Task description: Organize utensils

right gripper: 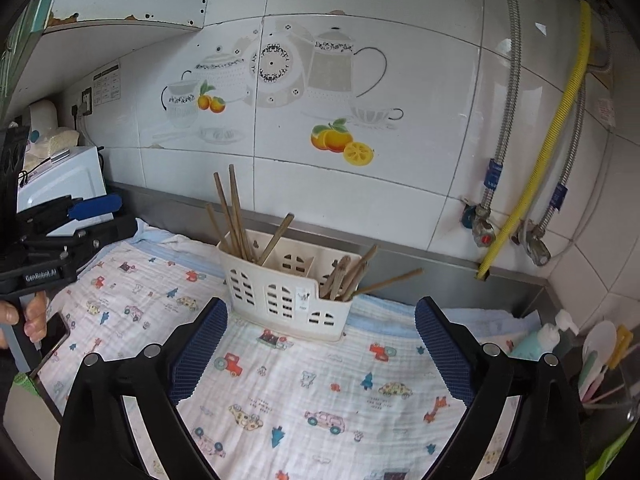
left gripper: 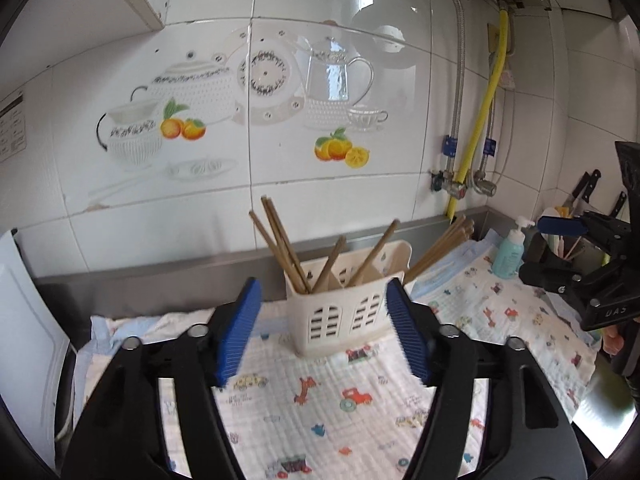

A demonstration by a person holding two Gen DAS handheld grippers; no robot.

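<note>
A cream plastic utensil caddy (left gripper: 340,312) (right gripper: 280,296) stands on a patterned cloth (left gripper: 340,400) (right gripper: 320,380) near the back wall. Wooden chopsticks (left gripper: 280,240) (right gripper: 232,212) lean in its left compartment, and more chopsticks (left gripper: 440,248) (right gripper: 360,272) lean out of the right one. My left gripper (left gripper: 324,328) is open and empty just in front of the caddy. My right gripper (right gripper: 320,344) is open and empty, also in front of the caddy. Each gripper shows at the edge of the other's view, the right one (left gripper: 560,226) and the left one (right gripper: 96,206).
A soap pump bottle (left gripper: 510,252) (right gripper: 536,340) and a cup of utensils (right gripper: 604,360) stand at the right. Knives (left gripper: 588,188) hang on the right wall. A white appliance (right gripper: 60,184) stands at the left. Hoses and valves (right gripper: 500,232) run down the tiled wall.
</note>
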